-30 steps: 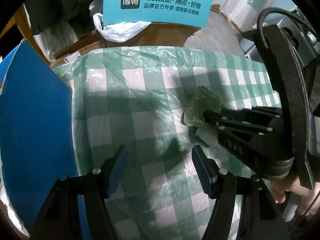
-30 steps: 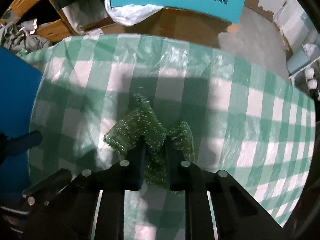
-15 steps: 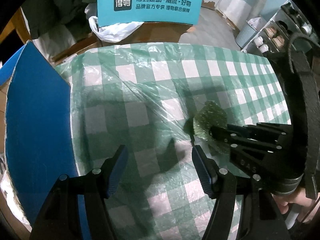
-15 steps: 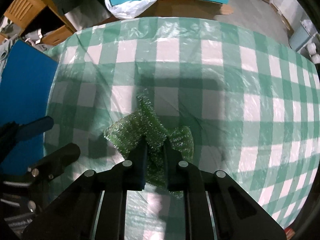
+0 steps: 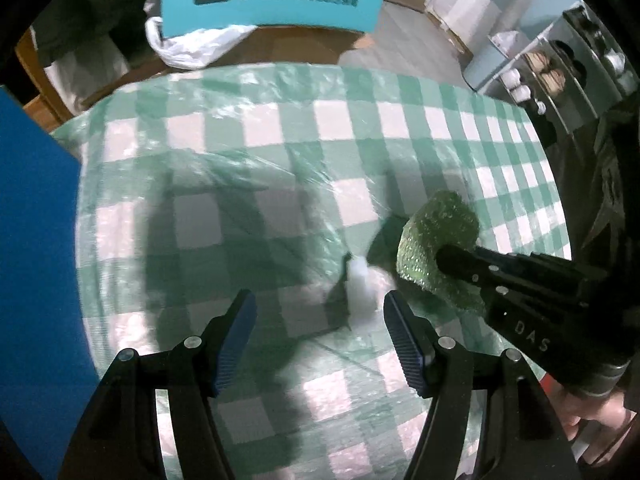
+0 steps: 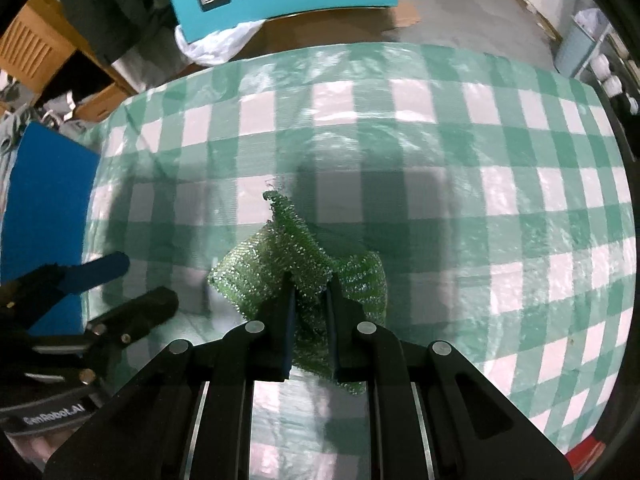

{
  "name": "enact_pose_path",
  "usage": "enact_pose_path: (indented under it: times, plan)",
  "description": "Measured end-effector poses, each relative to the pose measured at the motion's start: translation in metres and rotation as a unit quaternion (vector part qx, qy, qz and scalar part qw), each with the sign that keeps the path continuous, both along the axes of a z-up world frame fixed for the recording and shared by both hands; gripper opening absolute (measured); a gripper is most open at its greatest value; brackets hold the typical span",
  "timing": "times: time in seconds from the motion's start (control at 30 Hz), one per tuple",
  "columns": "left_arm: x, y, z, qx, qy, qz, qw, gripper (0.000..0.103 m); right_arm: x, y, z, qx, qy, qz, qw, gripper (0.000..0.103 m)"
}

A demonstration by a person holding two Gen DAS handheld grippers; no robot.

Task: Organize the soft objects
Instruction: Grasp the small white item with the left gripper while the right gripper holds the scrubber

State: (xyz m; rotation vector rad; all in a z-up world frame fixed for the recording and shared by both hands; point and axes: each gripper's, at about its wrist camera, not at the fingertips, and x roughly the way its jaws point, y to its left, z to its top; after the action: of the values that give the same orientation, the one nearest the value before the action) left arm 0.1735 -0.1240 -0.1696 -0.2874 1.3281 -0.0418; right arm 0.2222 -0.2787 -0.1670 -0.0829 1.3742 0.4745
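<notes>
1. The green mesh scouring cloth (image 6: 304,264) looks light, limp and springy. It crumples and bulges out on both sides of the pinch, so I judge it will flop and fold, not keep a shape. Its glittery open weave should give the pads good friction, so slipping seems unlikely.
2. A bunched fold near the middle is the sensible place to take hold; a loose edge, such as the frayed tip pointing away from the camera, would probably trail or snag.
3. The right tool (image 6: 310,316) is nearly closed and pinches the cloth's gathered middle between its blue pads, holding it above the green checked tabletop (image 6: 520,200).
4. The left tool (image 5: 320,320) stands partly open with nothing gripped. A small white blurred thing (image 5: 360,292), which I cannot identify, lies on the tabletop between its fingertips.
5. From the left wrist view the cloth (image 5: 436,236) hangs just to the right of the left tool, near but apart from it.
</notes>
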Motion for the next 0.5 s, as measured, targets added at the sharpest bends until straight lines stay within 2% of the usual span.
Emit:
enact_pose_path:
  times: [0.23, 0.5]
  plan:
    - [0.005, -0.023, -0.015, 0.003, 0.016, -0.012, 0.9998, 0.067, 0.001, -0.026, -0.003, -0.002, -0.003, -0.014, 1.0, 0.011]
    - [0.011, -0.03, -0.026, 0.0, 0.013, 0.001, 0.9999, 0.067, 0.003, -0.043, -0.001, 0.007, -0.006, -0.027, 1.0, 0.012]
